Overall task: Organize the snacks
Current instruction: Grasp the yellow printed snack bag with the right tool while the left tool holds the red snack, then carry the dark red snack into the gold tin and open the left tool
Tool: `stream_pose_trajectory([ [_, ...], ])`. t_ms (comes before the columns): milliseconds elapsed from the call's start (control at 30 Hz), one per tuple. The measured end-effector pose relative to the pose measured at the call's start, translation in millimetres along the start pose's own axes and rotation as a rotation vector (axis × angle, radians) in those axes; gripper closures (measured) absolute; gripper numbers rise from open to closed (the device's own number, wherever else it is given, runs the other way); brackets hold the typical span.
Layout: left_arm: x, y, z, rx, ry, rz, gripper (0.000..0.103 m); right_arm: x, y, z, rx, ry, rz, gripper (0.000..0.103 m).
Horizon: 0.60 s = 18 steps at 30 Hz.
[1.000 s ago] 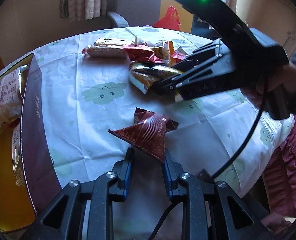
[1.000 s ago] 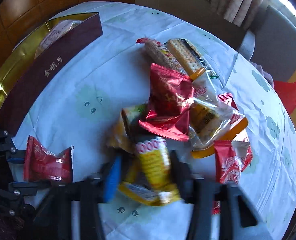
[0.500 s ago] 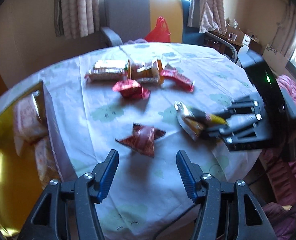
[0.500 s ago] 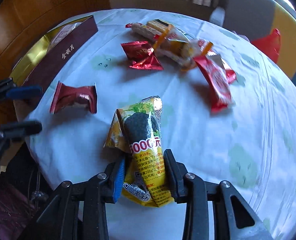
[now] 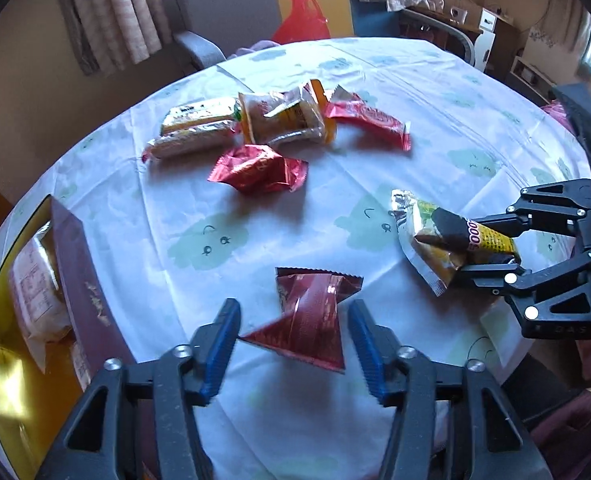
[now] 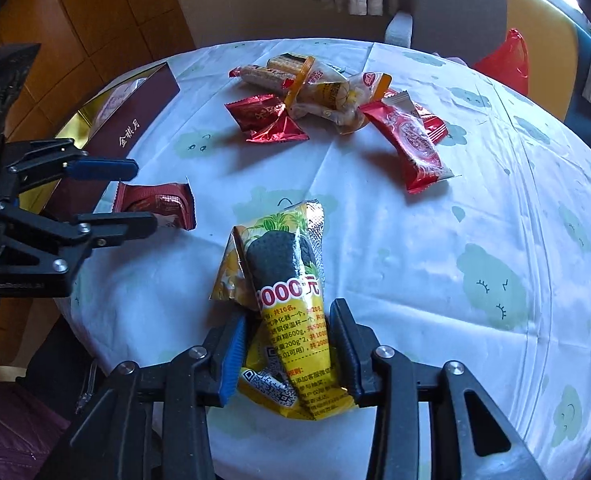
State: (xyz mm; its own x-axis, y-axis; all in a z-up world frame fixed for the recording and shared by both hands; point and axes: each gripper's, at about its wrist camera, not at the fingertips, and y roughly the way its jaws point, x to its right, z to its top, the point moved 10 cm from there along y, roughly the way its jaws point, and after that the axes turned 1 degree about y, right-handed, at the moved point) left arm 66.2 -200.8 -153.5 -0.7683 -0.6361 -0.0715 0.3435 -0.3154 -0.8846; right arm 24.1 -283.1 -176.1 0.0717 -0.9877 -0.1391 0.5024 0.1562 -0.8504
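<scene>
Item: snack sorting, desk (image 5: 435, 80) under a cloud-print cloth.

Left tongs (image 5: 293, 344): pads apart and closing, with the dark red packet (image 5: 311, 316) between them; no pad was seen pressing on it. The packet lay flat on the cloth near the desk's edge, beside the maroon-sided box (image 5: 83, 280).

Right tongs (image 6: 287, 344): pads opening, the yellow packet (image 6: 283, 292) still between them, its far end resting on the cloth.

Remaining stock: a loose heap of red and clear wrappers (image 6: 335, 100) at mid-desk, well apart from both tongs.

Box contents: pale wrapped snacks (image 5: 35, 292) already inside on the gold lining.

Risks noted:
- The red packet was thin and flat; closing pads could pinch only a crimped corner, and it would likely slip or swing out on lifting.
- It lay near the edge; a nudge from a pad might push it off the desk.
- The yellow packet, glossy and slackly held, could slide free or tip before being placed.
- Both tongs worked near each other; a crossing path could bring a collision.
</scene>
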Motion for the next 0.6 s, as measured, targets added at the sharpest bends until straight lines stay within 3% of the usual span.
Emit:
stream_pose_trajectory([
  [33,0.7,1.5,-0.1,-0.002,-0.004,-0.004,0.059,0.4,-1.0,-0.9,0.002,0.002,0.002,0.061],
  [67,1.5,1.9,-0.2,0.004,-0.015,-0.013,0.079,0.6,-1.7,-1.3,0.004,0.003,0.003,0.061],
  [167,-0.3,1.1,-2.9,0.033,-0.058,-0.007,0.080,0.8,-3.0,-2.1,0.019,-0.006,-0.017,0.064],
  [400,-11.0,-22.2,-14.1,0.116,-0.230,-0.068,0.080,-2.2,-2.4,-1.9,0.050,-0.022,-0.056,0.065],
  [600,-56.8,-98.0,-11.8,0.302,-0.407,-0.099,0.080,-3.0,-1.7,-0.6,0.050,-0.023,-0.086,0.065],
])
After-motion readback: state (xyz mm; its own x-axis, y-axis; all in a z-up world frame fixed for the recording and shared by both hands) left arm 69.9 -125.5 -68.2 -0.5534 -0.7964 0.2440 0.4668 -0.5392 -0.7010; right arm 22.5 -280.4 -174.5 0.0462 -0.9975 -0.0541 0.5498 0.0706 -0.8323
